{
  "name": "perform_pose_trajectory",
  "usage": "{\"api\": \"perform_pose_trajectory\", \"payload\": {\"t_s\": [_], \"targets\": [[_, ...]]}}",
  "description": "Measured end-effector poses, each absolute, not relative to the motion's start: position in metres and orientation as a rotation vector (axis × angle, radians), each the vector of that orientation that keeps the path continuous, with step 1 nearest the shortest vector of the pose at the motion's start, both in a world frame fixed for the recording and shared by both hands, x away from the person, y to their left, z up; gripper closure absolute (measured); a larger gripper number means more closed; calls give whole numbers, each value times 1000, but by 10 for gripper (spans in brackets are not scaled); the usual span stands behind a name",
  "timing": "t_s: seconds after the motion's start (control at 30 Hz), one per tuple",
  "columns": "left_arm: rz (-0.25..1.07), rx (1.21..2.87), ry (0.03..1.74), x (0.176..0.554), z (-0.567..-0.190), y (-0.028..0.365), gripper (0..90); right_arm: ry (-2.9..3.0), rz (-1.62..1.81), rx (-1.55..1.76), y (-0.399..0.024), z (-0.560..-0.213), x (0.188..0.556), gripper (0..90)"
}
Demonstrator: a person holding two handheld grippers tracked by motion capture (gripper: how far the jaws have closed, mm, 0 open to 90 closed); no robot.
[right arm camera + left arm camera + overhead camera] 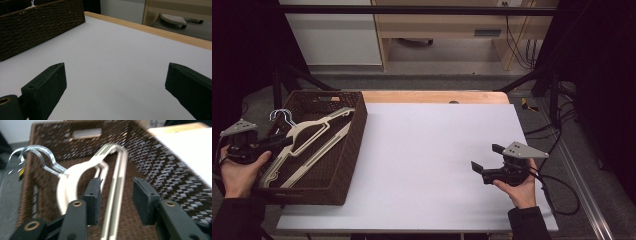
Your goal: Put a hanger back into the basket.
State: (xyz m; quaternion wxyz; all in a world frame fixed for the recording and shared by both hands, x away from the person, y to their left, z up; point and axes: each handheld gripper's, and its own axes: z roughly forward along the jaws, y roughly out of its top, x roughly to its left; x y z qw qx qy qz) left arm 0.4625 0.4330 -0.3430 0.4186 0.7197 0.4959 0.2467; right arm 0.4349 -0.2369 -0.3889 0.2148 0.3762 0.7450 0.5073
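Cream plastic hangers (312, 131) with metal hooks (282, 116) lie stacked inside a dark woven basket (356, 135) at the table's left. My left gripper (282, 141) reaches over the basket's left rim, just above the hangers. In the left gripper view its jaws (117, 200) stand apart over the hangers (75, 173). The lower bar runs between the pads, and neither pad presses on it. At the right of the white tabletop (427, 150) my right gripper (484, 157) hovers low and wide open. Its view (115, 87) has nothing between the jaws.
The basket (37, 27) has a handle slot (87, 133) in its far wall. A wooden strip (437, 96) borders the table's far edge. Cables (557, 190) trail off the right side. Cabinets and a dark frame stand beyond the table.
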Motion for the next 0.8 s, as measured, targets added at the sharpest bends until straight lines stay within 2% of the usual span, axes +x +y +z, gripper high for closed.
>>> {"api": "perform_pose_trajectory", "payload": {"t_s": [0.33, 0.63, 0.8], "targets": [[594, 1736, 1049, 434, -339, 386, 399, 2057, 1435, 1029, -239, -387, 433, 32], [562, 1726, 948, 427, -353, 334, 135, 2030, 1457, 1023, -244, -383, 427, 31], [546, 1745, 931, 428, -363, 317, 91, 2013, 1473, 1034, -246, -381, 424, 32]]}}
